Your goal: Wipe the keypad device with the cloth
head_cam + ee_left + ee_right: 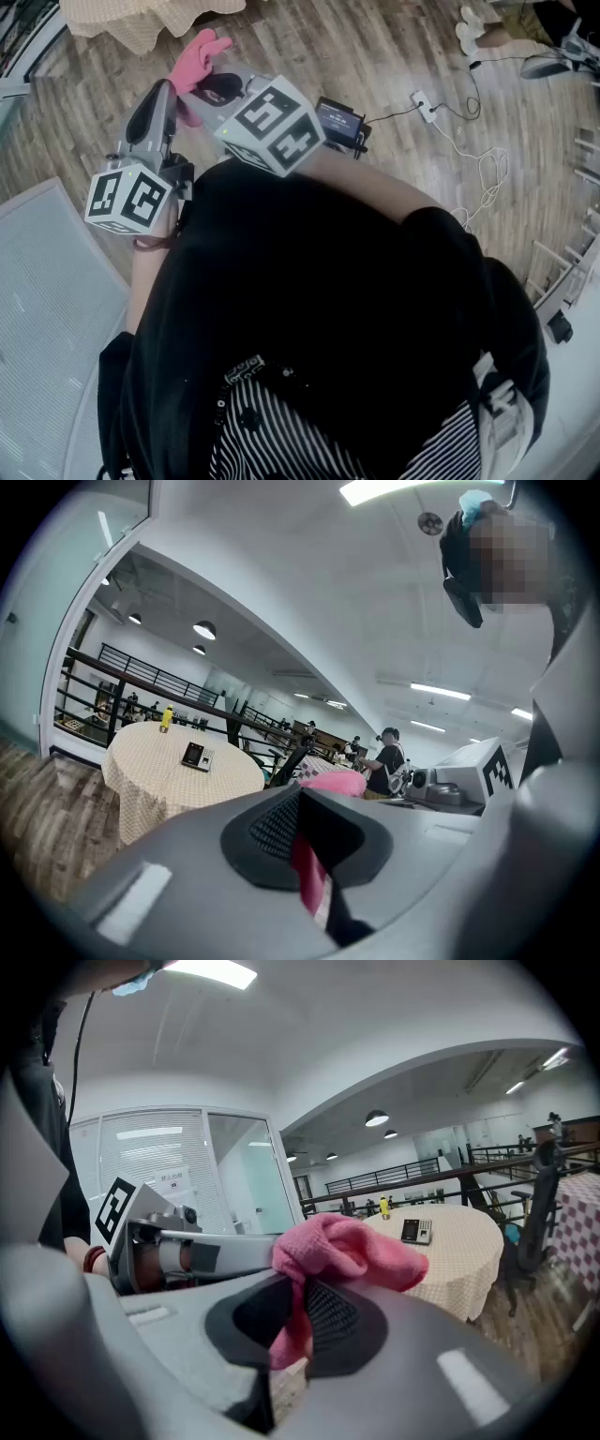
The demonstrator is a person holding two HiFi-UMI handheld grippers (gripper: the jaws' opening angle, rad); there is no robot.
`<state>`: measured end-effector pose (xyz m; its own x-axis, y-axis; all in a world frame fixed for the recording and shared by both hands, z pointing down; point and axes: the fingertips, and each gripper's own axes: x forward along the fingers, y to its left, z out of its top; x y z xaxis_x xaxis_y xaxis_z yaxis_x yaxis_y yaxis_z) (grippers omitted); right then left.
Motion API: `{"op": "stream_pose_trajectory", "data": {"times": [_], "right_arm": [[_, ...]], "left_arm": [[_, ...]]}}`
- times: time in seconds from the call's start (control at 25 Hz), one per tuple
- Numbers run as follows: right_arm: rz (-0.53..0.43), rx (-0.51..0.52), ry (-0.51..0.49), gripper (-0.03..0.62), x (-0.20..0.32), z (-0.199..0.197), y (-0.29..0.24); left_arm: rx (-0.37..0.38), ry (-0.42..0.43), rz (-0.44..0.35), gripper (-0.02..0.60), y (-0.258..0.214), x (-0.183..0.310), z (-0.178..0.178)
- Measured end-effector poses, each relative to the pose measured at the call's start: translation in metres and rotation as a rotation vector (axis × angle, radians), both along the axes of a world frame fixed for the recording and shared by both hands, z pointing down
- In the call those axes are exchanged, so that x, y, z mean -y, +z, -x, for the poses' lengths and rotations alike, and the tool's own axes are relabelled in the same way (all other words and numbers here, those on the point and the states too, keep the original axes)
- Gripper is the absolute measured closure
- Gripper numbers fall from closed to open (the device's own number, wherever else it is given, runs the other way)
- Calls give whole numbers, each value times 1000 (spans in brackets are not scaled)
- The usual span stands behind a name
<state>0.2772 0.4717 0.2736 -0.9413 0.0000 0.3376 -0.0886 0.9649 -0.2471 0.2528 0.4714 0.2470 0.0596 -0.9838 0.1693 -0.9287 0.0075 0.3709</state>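
1. Left hand-held gripper [305, 832]: shut tight on pink cloth [349, 1249], thin pink strip pinched between the dark pads at centre of the left gripper view.
2. Right hand-held gripper [298, 1309]: likewise closed on the same cloth, fold caught between the jaws, bulk bunched just above them at frame centre.
3. Head view, upper left: both tips meeting at the cloth, held up over the wooden floor [375, 47], ahead of a person's black top [328, 309].
4. Marker cubes: left one [127, 197] at left edge, mid-height; right one [272, 127] at upper centre.
5. Keypad device [416, 1231]: lying flat on round bench [464, 1241] with checked beige cover, right of centre in the right gripper view; well apart from both grippers and the cloth.
6. Yellow bottle [383, 1207]: upright on the same bench, near the keypad device, to its left in that view.
7. Small black box [339, 122] on the floor, upper centre of head view, cable running to a white power strip [424, 103].
8. Other people [384, 757] in the background, right of centre in the left gripper view.
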Motion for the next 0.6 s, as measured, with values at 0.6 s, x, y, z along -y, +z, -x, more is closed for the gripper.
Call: {"op": "stream_pose_trajectory", "data": {"times": [0.6], "right_arm": [[5, -13, -46, 549, 19, 3, 5]], "left_arm": [[-25, -21, -6, 578, 2, 19, -1]]}}
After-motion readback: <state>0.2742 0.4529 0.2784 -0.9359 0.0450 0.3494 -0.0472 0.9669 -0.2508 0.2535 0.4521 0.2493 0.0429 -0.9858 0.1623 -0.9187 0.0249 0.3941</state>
